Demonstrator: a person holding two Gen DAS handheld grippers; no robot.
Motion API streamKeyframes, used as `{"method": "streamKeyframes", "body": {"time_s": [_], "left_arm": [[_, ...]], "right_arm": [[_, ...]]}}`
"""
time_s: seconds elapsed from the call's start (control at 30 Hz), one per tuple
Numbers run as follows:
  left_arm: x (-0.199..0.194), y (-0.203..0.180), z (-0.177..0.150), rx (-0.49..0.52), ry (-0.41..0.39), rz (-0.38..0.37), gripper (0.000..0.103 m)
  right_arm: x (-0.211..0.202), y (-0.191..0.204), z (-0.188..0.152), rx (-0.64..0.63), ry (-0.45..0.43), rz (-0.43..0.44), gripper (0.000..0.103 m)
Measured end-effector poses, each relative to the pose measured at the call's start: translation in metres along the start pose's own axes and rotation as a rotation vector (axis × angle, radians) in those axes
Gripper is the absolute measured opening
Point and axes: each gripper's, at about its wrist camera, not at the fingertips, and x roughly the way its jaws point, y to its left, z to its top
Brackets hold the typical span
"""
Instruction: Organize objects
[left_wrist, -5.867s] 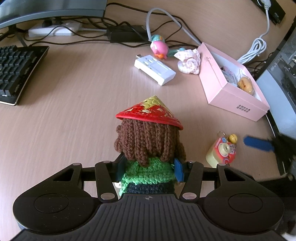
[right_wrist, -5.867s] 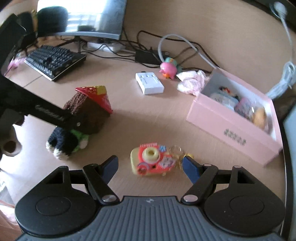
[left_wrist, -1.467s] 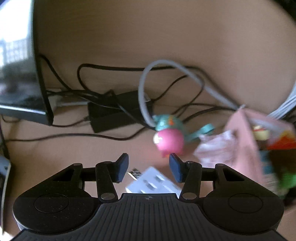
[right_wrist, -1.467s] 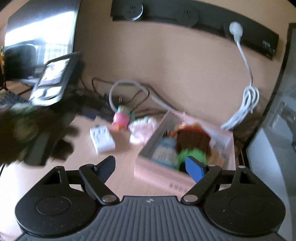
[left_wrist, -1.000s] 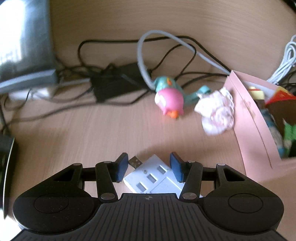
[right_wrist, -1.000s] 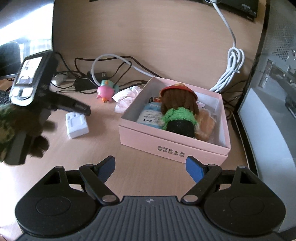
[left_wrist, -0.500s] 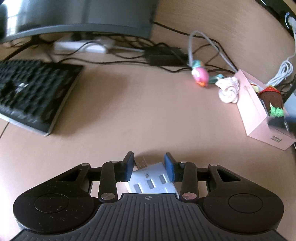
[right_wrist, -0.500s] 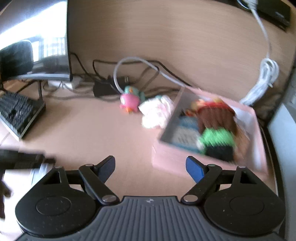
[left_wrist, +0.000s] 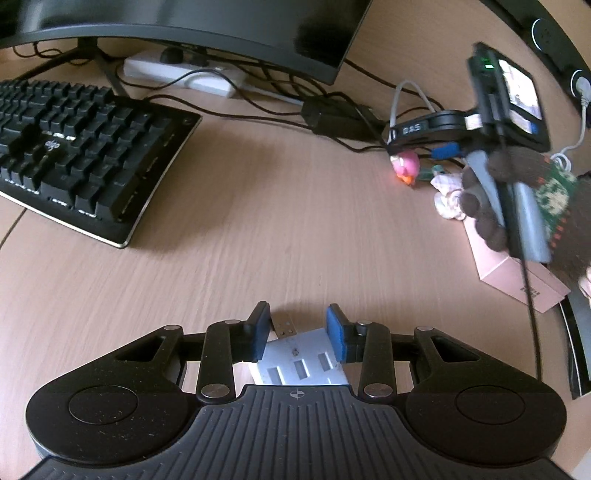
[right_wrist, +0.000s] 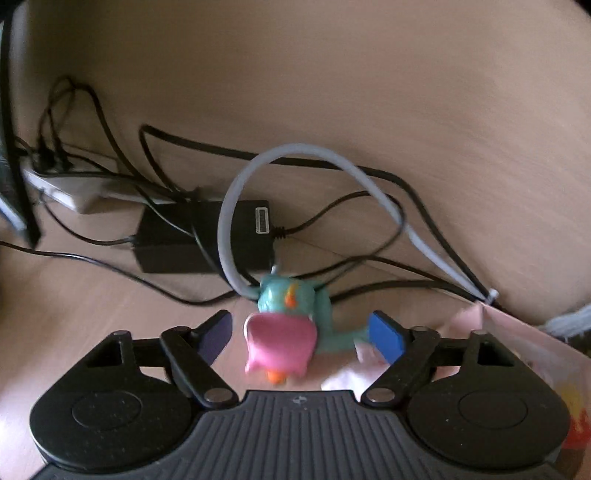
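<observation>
Pale wood-grain desk (left_wrist: 295, 236) carries the whole scene. On it, the left gripper (left_wrist: 298, 334) has its blue pads clenched against the two sides of a flat white USB hub with a metal plug (left_wrist: 301, 363), the jaws closing at this moment on the hub pinned between them. At ten o'clock from that grip lies a black mechanical keyboard (left_wrist: 74, 147), with a dark curved monitor (left_wrist: 207, 26) beyond it at twelve o'clock. At two o'clock a small pink bird toy (left_wrist: 406, 166) sits under the right gripper (left_wrist: 439, 144), carried by a gloved hand in brown knit (left_wrist: 517, 192); a pink cardboard box (left_wrist: 517, 273) lies at three o'clock.

Seen from the right wrist, the right gripper (right_wrist: 301, 330) has the pink and teal bird toy (right_wrist: 284, 325) between its jaws, which are closing; a gap shows on both sides, so the pads are not pressing on it. Behind the toy, at twelve o'clock, a grey looped cable (right_wrist: 314, 158) arches over a black power adapter (right_wrist: 203, 240). The pink box's edge (right_wrist: 517, 339) shows at three o'clock.
</observation>
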Motion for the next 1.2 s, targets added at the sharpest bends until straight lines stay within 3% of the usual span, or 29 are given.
{"method": "streamKeyframes", "body": {"time_s": [0.07,0.17,0.23,0.3,0.33,0.37,0.4,0.5,0.57,0.67,0.77,0.83,1.0,1.2], "left_arm": [[0.000,0.001,0.000,-0.003,0.004,-0.008,0.038],[0.001,0.004,0.001,0.001,0.005,-0.024,0.038],[0.002,0.006,0.002,0.000,0.006,-0.035,0.037],[0.003,0.009,0.003,-0.010,0.003,-0.047,0.036],[0.003,0.011,0.003,-0.015,0.001,-0.054,0.035],[0.003,0.012,0.003,-0.019,-0.001,-0.061,0.034],[0.003,0.013,0.003,-0.021,-0.003,-0.063,0.032],[0.004,0.019,0.003,-0.037,-0.006,-0.066,0.024],[0.003,0.023,0.002,-0.052,-0.008,-0.077,0.023],[0.003,0.026,0.001,-0.058,-0.009,-0.083,0.020],[0.002,0.026,0.001,-0.054,-0.008,-0.086,0.020],[0.003,0.027,0.002,-0.058,-0.007,-0.088,0.020],[0.003,0.027,0.002,-0.053,-0.008,-0.088,0.020],[0.009,0.019,0.006,-0.028,0.007,-0.100,0.019]], "right_arm": [[0.005,0.002,0.002,0.004,0.027,0.002,0.046],[-0.010,0.004,-0.007,0.001,0.024,0.011,0.044],[-0.031,0.002,-0.019,0.009,0.061,0.098,0.044],[-0.060,-0.001,-0.034,-0.016,0.112,0.245,0.045],[-0.072,-0.002,-0.039,-0.033,0.112,0.292,0.048],[-0.086,-0.006,-0.043,-0.050,0.098,0.301,0.058],[-0.095,-0.011,-0.044,-0.058,0.081,0.284,0.064],[-0.094,-0.041,-0.026,0.008,0.046,0.175,0.065],[-0.075,-0.059,-0.008,0.073,0.035,0.058,0.065],[-0.035,-0.070,0.013,0.124,0.057,-0.029,0.063],[0.009,-0.054,0.025,0.052,0.111,-0.172,0.035],[0.030,-0.047,0.025,0.012,0.146,-0.217,0.034],[0.036,-0.047,0.009,0.058,0.187,-0.164,0.034],[-0.018,-0.035,-0.048,0.036,0.180,-0.002,0.034]]}}
